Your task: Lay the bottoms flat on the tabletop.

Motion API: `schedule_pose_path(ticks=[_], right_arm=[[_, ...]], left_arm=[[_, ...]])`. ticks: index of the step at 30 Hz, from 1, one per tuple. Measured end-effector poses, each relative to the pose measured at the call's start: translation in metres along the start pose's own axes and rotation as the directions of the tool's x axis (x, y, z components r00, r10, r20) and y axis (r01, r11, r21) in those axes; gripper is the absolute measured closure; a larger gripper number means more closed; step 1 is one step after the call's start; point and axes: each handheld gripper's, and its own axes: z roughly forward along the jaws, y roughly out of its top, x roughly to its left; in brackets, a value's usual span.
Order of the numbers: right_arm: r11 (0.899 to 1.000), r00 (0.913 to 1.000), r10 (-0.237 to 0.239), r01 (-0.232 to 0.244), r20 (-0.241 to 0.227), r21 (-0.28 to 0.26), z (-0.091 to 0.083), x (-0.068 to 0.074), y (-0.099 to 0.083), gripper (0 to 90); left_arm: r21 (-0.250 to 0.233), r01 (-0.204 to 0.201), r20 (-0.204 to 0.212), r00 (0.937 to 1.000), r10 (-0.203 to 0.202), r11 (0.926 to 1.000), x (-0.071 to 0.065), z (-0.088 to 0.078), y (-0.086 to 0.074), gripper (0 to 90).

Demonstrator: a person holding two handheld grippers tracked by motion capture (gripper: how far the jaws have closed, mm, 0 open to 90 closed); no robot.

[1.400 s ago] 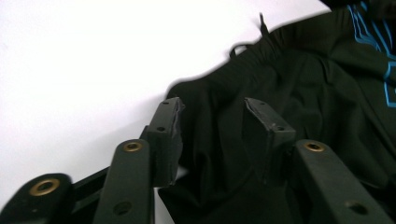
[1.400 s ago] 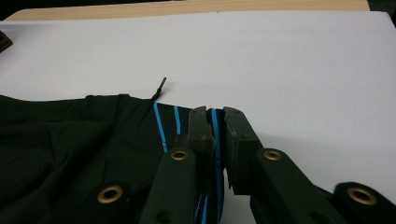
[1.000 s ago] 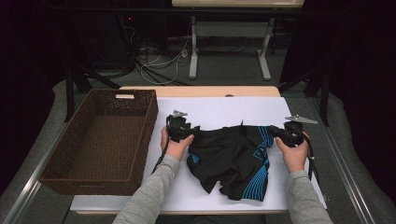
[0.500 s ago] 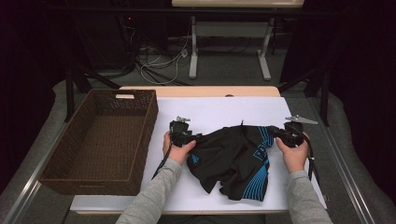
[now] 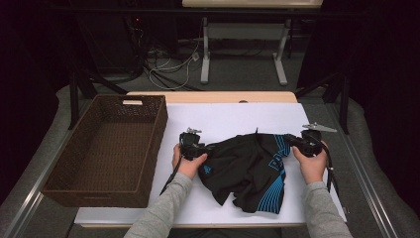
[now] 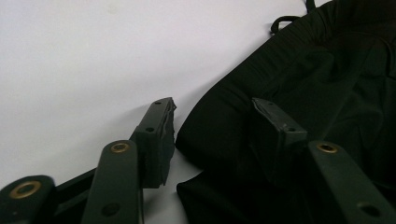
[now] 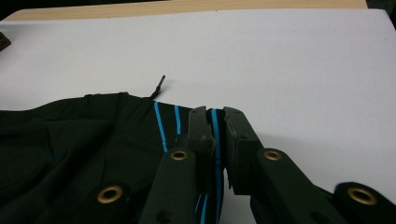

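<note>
Black shorts [image 5: 247, 168] with blue stripes lie crumpled on the white table top [image 5: 237, 116]. My left gripper [image 5: 205, 148] is at their left edge. In the left gripper view the gripper [image 6: 214, 106] stands open: one jaw is over the bare table and the other over the shorts [image 6: 327, 70], with the fabric edge between them, untouched by the pads. Its jaws have just been closing a little. My right gripper [image 5: 289, 141] is at the right edge. In the right gripper view it [image 7: 215, 113] is shut on the blue-striped hem of the shorts [image 7: 93, 140].
A brown wicker basket [image 5: 148, 148] stands on the left of the table, close to my left hand. A drawstring tip [image 7: 159, 84] pokes out from the waistband. Bare white surface lies beyond the shorts, with a wooden edge [image 5: 213, 96] at the far side.
My left gripper has edged slightly closer to the shorts' left edge. The right gripper and the shorts have stayed where they were.
</note>
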Motion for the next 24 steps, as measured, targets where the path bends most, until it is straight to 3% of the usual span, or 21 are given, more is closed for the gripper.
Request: schedule_pose_path(ticks=[4,15,18,22,24], right_arm=[[1.0,1.0,0.003,-0.003,0.001,0.003,0.001,0.0,0.0,82.3],[1.0,0.9999,-0.013,0.013,-0.003,0.0,0.001,0.001,0.0,82.3],[1.0,0.9999,-0.012,0.012,-0.008,0.001,0.0,0.002,0.001,82.4],[0.999,0.9992,-0.034,0.034,-0.02,-0.013,-0.001,0.005,0.005,82.4],[0.999,0.9988,-0.043,0.043,-0.025,-0.009,-0.002,0.01,0.008,82.4]], left_arm=[[-0.006,-0.02,-0.026,0.9995,0.02,0.9998,-0.003,0.002,-0.001,56.3],[0.031,-0.056,-0.032,0.9978,0.057,0.9979,-0.005,0.002,0.002,71.9],[0.041,-0.083,-0.048,0.9953,0.085,0.9957,-0.007,0.0,0.004,76.6],[0.032,-0.134,-0.098,0.9858,0.136,0.9905,-0.006,-0.007,0.009,80.5],[0.02,-0.125,-0.107,0.9862,0.127,0.9919,-0.003,-0.012,0.012,80.9]])
